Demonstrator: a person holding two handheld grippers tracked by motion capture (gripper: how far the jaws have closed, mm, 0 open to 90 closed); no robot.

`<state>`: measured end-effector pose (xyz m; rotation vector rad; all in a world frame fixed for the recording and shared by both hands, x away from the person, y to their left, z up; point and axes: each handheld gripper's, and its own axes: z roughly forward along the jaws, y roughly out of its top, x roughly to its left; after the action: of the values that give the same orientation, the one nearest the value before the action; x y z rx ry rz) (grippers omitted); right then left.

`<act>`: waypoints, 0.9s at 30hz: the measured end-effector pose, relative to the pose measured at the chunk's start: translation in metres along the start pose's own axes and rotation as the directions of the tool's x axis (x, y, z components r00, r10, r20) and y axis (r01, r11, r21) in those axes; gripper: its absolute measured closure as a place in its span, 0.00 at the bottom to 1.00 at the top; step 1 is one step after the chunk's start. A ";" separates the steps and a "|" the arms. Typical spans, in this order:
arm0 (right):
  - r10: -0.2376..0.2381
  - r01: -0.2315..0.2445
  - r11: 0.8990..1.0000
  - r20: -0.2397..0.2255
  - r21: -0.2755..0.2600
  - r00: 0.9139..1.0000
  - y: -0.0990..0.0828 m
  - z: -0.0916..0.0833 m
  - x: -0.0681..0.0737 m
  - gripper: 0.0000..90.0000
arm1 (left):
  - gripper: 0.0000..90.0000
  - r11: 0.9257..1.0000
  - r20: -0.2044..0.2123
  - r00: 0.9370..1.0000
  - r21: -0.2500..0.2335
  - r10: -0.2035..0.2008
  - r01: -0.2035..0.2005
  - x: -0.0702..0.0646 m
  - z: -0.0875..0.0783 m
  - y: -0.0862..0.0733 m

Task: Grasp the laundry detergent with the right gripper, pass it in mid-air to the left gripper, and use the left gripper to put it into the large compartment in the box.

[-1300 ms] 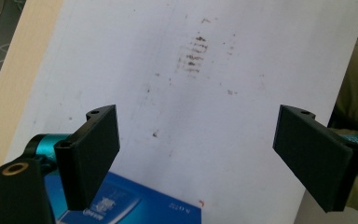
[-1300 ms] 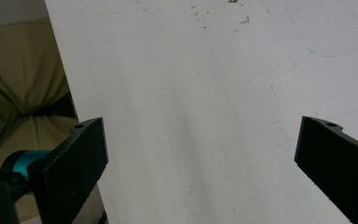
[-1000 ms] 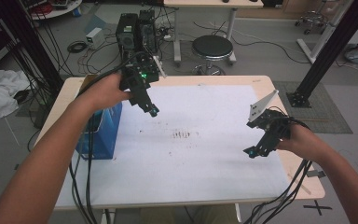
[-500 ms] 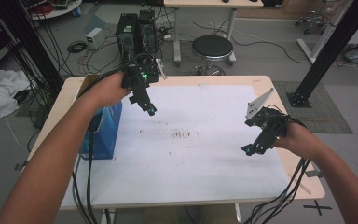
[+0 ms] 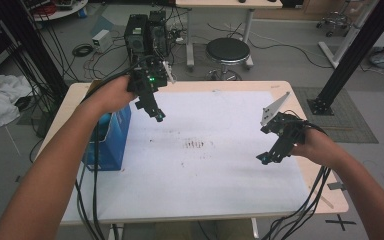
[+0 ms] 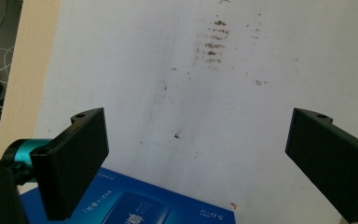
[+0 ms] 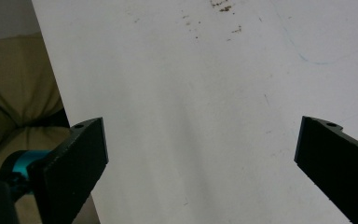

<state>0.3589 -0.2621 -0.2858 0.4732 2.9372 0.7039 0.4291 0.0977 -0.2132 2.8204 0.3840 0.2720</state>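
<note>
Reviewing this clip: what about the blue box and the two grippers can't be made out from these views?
- Blue box: high view, the left forearm covers part of it; left gripper view, the bottom edge cuts it off, print too small to read.
- Left gripper: high view, jaw gap too small.
- Right gripper: same.

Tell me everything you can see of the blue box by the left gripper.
The blue box looks like printed cardboard, rectangular, standing at the table's left edge on the white sheet's left border. In the left gripper view its top face carries a darker blue panel and small white print, too small to read. The person's left forearm passes above it. The left gripper hangs open beyond it, not touching. Whether the box is open is unclear.
</note>
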 end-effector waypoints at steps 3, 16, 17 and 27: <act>0.003 -0.003 1.000 0.004 -0.003 1.000 0.003 -0.003 0.000 0.02 | 0.07 1.000 0.002 1.000 0.004 0.013 -0.013 -0.001 -0.001 -0.001; -0.010 0.010 1.000 0.005 -0.003 1.000 0.004 -0.006 0.001 0.02 | 0.07 1.000 -0.002 1.000 0.002 0.021 -0.021 -0.004 -0.001 0.001; -0.010 0.010 1.000 0.005 -0.003 1.000 0.004 -0.006 0.001 0.02 | 0.07 1.000 -0.002 1.000 0.002 0.021 -0.021 -0.004 -0.001 0.001; -0.008 0.008 1.000 0.011 -0.005 1.000 0.003 -0.006 0.004 0.02 | 0.07 1.000 -0.004 1.000 0.003 0.022 -0.022 -0.005 -0.003 0.000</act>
<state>0.3548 -0.2606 -0.2793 0.4632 2.9244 0.7057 0.4236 0.0972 -0.2116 2.8287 0.3540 0.2825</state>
